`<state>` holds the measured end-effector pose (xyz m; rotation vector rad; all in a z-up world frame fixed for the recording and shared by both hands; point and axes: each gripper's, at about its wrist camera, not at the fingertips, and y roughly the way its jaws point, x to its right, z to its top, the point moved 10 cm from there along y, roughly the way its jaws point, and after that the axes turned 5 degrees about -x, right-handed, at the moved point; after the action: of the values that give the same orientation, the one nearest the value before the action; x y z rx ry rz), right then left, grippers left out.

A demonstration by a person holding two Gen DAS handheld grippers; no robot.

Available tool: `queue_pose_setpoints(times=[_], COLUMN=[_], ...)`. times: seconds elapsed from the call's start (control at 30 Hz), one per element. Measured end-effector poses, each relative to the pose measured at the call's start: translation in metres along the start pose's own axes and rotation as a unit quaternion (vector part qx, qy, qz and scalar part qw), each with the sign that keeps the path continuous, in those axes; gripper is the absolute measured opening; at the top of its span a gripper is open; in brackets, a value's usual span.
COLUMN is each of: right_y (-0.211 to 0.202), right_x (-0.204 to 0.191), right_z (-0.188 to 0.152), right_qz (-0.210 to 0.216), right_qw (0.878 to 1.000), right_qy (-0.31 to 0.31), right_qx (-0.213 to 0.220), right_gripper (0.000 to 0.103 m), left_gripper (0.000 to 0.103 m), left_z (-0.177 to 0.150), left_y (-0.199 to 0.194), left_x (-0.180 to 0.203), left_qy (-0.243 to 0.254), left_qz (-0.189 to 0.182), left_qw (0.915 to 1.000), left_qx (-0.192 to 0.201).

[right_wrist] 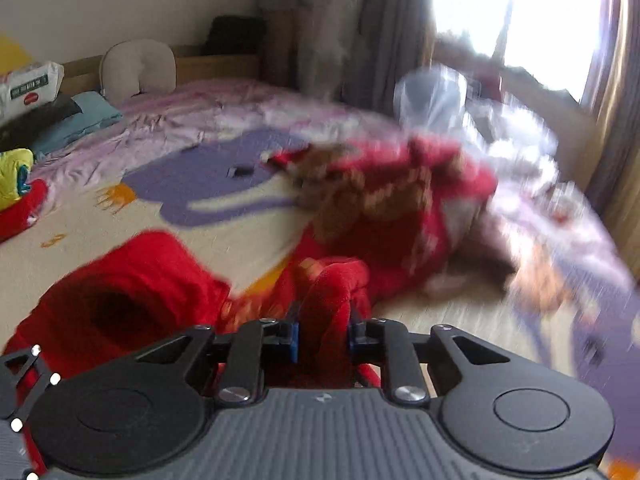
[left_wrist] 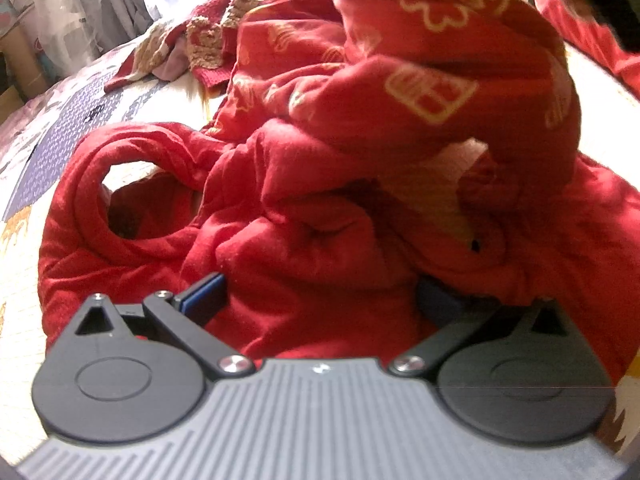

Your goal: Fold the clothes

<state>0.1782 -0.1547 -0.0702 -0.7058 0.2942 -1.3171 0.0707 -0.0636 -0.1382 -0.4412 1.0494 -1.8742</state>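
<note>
The plain red garment (left_wrist: pixel 280 248) lies rumpled on the bed (left_wrist: pixel 24 288), a tube-like opening, sleeve or neck, gaping at about 9 o'clock in the left wrist view. A red garment with gold print (left_wrist: pixel 420 80) is draped over it from 12 to 2 o'clock, and a red knitted piece (right_wrist: pixel 384 208) lies farther up the bed.

The left hand-held gripper (left_wrist: pixel 320 300) has its fingers spread wide, with the plain red cloth bunched between and beneath them; it grips nothing that I can see. The right hand-held gripper (right_wrist: pixel 323 340) is clenched on a fold of red fabric (right_wrist: pixel 332 300) rising at 12 o'clock; the view is motion-blurred, so which garment the fold belongs to is probably, not certainly, the plain one.

This looks like the sorting-out stage: one piece being pulled free of the heap. Next calls for the left fingers to close on an edge or seam, then both spreading the cloth flat.
</note>
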Motion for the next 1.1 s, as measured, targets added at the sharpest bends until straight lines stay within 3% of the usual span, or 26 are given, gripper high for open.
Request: queue_pose_setpoints(times=[0.1,0.17,0.23,0.3,0.47,0.6,0.83,0.97,1.1], right_y=[-0.007,-0.004,0.01,0.024,0.029,0.02,0.004,-0.005,-0.014], right_x=[-0.001,0.005,0.018,0.032,0.036,0.027,0.01,0.001,-0.011], right_z=[0.032,0.053,0.069,0.073,0.062,0.051,0.031,0.019,-0.003], right_qz=[-0.04,-0.094,-0.135,-0.147,-0.14,-0.13,-0.112,-0.1,-0.079], right_qw=[0.997,0.989,0.985,0.986,0.989,0.991,0.994,0.995,0.994], right_qy=[-0.04,-0.071,-0.064,-0.041,-0.011,-0.004,0.008,0.017,0.066], right_qx=[0.06,0.089,0.088,0.063,0.037,0.028,0.013,0.004,-0.019], right_gripper=[0.021,0.021,0.023,0.026,0.052,0.059,0.068,0.071,0.074], left_gripper=[0.103,0.103,0.103,0.103,0.103,0.103,0.103,0.103,0.103], left_z=[0.006,0.012,0.018,0.022,0.029,0.032,0.04,0.042,0.039], left_y=[-0.003,-0.009,-0.017,-0.024,-0.036,-0.042,-0.064,-0.073,-0.077], left_x=[-0.002,-0.003,-0.005,-0.01,-0.032,-0.05,-0.063,-0.066,-0.066], left_qy=[-0.007,-0.005,-0.014,-0.027,-0.081,-0.127,-0.138,-0.139,-0.143], left_qz=[0.018,0.045,0.064,0.075,0.083,0.076,0.132,0.14,0.139], left_qw=[0.9998,0.9987,0.9967,0.9948,0.9889,0.9832,0.9726,0.9713,0.9721], left_qx=[0.006,0.025,0.048,0.064,0.092,0.107,0.133,0.133,0.124])
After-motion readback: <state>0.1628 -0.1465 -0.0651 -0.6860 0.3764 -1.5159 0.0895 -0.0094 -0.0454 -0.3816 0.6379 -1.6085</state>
